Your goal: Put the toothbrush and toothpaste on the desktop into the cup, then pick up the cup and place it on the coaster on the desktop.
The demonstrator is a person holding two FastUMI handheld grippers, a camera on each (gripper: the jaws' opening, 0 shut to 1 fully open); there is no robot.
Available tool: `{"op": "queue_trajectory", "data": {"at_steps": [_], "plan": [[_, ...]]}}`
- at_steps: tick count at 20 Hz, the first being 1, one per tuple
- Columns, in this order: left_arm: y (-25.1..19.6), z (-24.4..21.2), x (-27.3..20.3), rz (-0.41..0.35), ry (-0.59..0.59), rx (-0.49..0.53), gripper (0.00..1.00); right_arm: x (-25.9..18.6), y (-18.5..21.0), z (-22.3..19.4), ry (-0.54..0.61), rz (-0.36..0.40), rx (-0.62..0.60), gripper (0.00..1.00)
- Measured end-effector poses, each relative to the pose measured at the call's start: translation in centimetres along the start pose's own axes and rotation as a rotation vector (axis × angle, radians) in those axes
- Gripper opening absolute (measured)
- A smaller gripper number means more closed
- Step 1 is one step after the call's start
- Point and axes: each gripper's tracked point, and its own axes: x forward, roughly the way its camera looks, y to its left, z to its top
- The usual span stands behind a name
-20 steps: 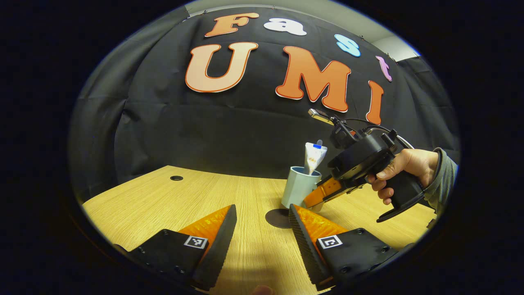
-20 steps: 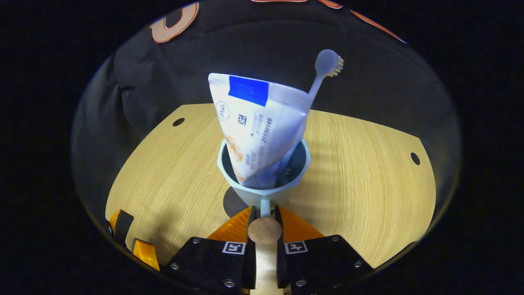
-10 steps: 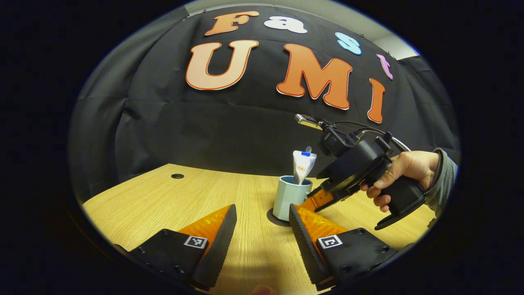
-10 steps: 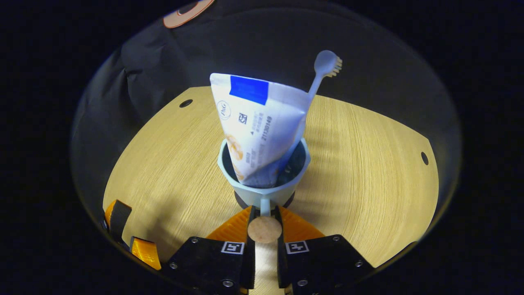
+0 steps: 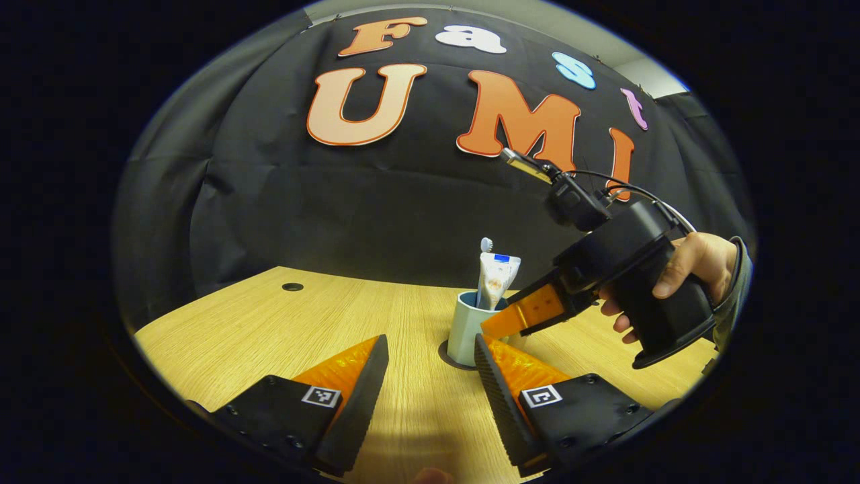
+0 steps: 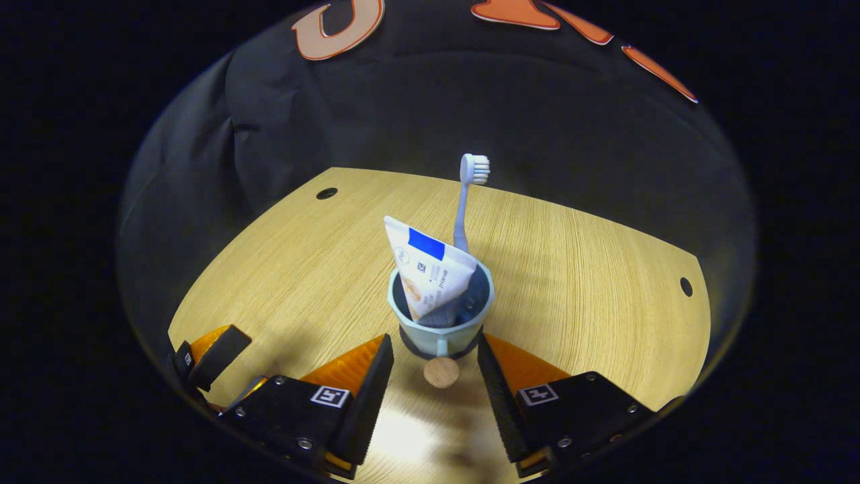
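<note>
In the right gripper view, the right gripper (image 6: 430, 349) stood wide, its 2 fingers spread apart with nothing between them, and the cup (image 6: 441, 317) sat just ahead of the gap between the fingertips, touching neither finger. The cup stood upright on the dark coaster (image 6: 406, 339), whose edge showed under its base, and its handle pointed back toward the gripper, ending in a round tan knob (image 6: 441, 372) that lay in the open space between the fingers. The toothpaste (image 6: 427, 273) leaned in the cup toward that gripper's left side, and the toothbrush (image 6: 463, 202) stood behind it, bristles up, well above the rim. The other gripper's fingers showed low at the left of that view, over the wooden desktop (image 6: 591, 269). In the left gripper view, the left gripper (image 5: 430, 349) was also wide, holding nothing, hovering above the desktop (image 5: 269, 323). The cup (image 5: 469, 328) stood ahead of it, just beyond its right finger, on the coaster (image 5: 449, 356), with the toothpaste (image 5: 496, 281) and toothbrush (image 5: 485, 259) rising from it. Farther right in the same view, a hand (image 5: 678, 275) in a grey sleeve (image 5: 734, 296) gripped the right gripper's handle, its fingers angled down toward the cup.
</note>
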Motion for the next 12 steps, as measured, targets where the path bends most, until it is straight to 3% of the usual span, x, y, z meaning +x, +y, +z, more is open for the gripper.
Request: {"op": "queue_trajectory", "data": {"at_steps": [3, 8, 12], "plan": [[0.0, -0.2, 0.2, 0.010, 0.009, 0.014, 0.83, -2.1, -0.7, 1.1, -0.106, -0.011, -0.006, 0.86], [0.0, 0.2, 0.2, 0.008, -0.011, 0.028, 0.83, -6.0, -3.7, 2.4, -0.276, -0.079, 0.008, 0.87], [-0.7, 1.1, 0.4, 0.014, -0.013, 0.063, 0.82, -9.1, -7.0, 3.0, -0.440, -0.183, 0.009, 0.87]]}}
